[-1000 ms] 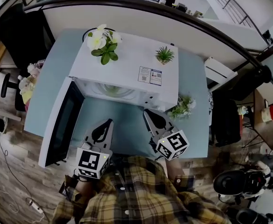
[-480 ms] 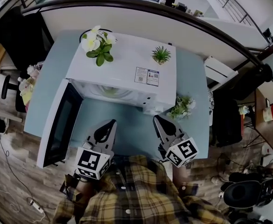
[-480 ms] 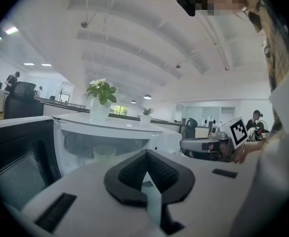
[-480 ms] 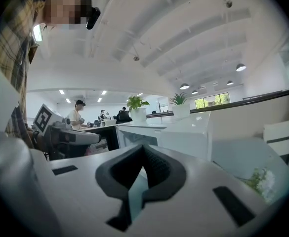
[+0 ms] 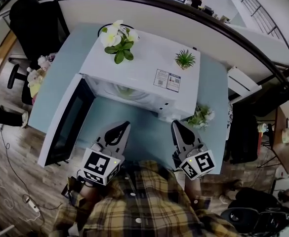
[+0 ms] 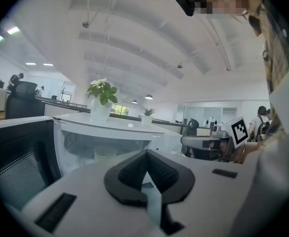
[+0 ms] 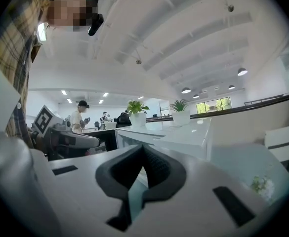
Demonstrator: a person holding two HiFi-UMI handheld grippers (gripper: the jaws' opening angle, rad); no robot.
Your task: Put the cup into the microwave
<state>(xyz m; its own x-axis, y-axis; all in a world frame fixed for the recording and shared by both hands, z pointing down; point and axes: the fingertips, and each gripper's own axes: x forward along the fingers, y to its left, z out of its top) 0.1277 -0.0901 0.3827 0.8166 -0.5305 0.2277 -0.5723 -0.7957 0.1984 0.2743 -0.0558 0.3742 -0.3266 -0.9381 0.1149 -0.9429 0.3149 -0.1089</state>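
The white microwave (image 5: 144,68) stands on a light blue table (image 5: 139,132), its dark door (image 5: 67,120) swung open to the left. Inside the cavity a pale translucent cup (image 6: 104,153) rests on the turntable; the head view shows it only as a greenish shape (image 5: 126,90). My left gripper (image 5: 119,127) hovers over the table in front of the opening, shut and holding nothing. My right gripper (image 5: 176,125) is beside it near the microwave's right front corner, also shut and empty. Both sets of jaws show closed in the gripper views (image 6: 146,154) (image 7: 143,149).
A white-flowered plant (image 5: 118,37) and a small green plant (image 5: 185,58) stand on top of the microwave. Another small plant (image 5: 201,116) sits on the table right of it. A black office chair (image 5: 33,21) is at the far left, with people at desks behind.
My right gripper has drifted a little to the right and back from the microwave front. The left gripper has stayed where it was. Both remain shut.
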